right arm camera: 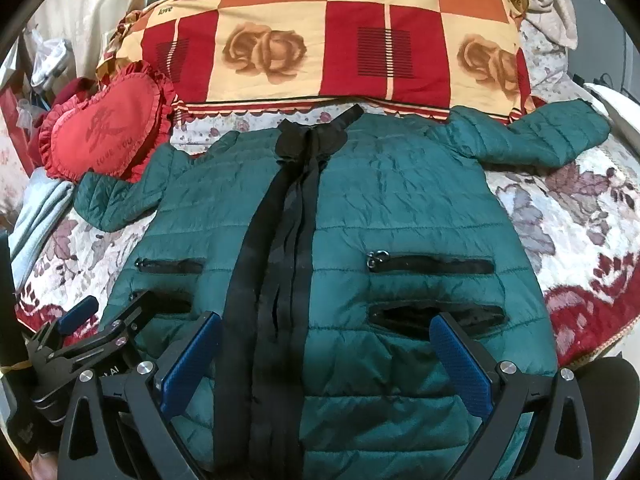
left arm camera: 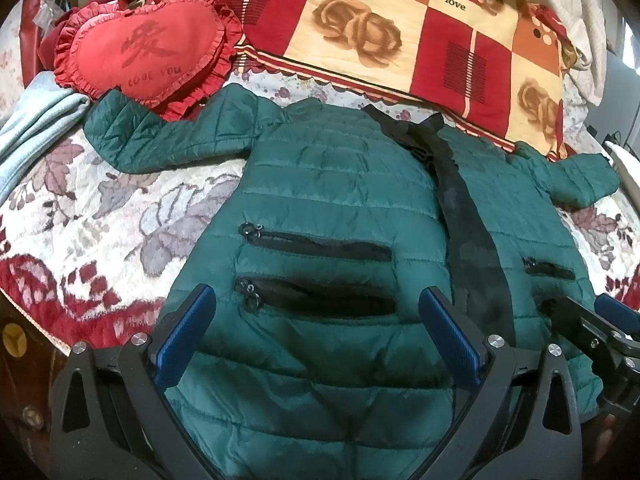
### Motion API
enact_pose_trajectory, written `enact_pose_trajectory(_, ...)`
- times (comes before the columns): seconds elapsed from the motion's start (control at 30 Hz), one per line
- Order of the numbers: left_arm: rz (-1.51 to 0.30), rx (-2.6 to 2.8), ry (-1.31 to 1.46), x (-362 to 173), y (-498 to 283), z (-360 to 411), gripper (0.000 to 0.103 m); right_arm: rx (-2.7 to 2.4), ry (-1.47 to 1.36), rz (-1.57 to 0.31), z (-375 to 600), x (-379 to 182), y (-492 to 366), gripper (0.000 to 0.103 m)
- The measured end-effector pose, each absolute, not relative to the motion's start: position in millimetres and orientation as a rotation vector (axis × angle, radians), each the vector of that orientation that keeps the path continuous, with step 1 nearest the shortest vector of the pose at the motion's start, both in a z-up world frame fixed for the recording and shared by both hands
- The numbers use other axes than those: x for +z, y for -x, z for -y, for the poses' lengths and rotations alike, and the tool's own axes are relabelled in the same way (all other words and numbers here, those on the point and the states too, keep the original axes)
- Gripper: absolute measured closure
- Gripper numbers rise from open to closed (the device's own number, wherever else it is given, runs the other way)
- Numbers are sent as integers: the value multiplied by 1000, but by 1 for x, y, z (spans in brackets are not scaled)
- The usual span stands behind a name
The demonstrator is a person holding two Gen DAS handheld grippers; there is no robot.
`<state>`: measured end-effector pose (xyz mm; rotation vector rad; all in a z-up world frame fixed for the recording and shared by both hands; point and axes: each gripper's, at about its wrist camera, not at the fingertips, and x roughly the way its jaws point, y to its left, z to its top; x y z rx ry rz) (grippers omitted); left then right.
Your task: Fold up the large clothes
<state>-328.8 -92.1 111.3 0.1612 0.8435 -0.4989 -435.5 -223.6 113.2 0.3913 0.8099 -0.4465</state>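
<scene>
Both tools, left tool [left arm camera: 314,312] and right tool [right arm camera: 326,338], hang released above the hem of the green jacket [right arm camera: 360,208], likely ready to pinch it. Jacket lies flat on the bed [left arm camera: 120,208], sleeves toward ten and two o'clock.

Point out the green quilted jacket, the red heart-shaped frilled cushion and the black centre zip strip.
green quilted jacket [left arm camera: 320,200]: left wrist view, chest panel.
red heart-shaped frilled cushion [left arm camera: 148,52]: left wrist view, its printed face.
black centre zip strip [right arm camera: 280,240]: right wrist view, mid-length.
</scene>
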Motion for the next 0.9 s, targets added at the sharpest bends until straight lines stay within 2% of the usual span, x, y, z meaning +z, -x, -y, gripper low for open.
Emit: enact_pose_trajectory(0.9,-856,-404,-137,122,257,102,1,-434,-366,-814,274,124,354,0)
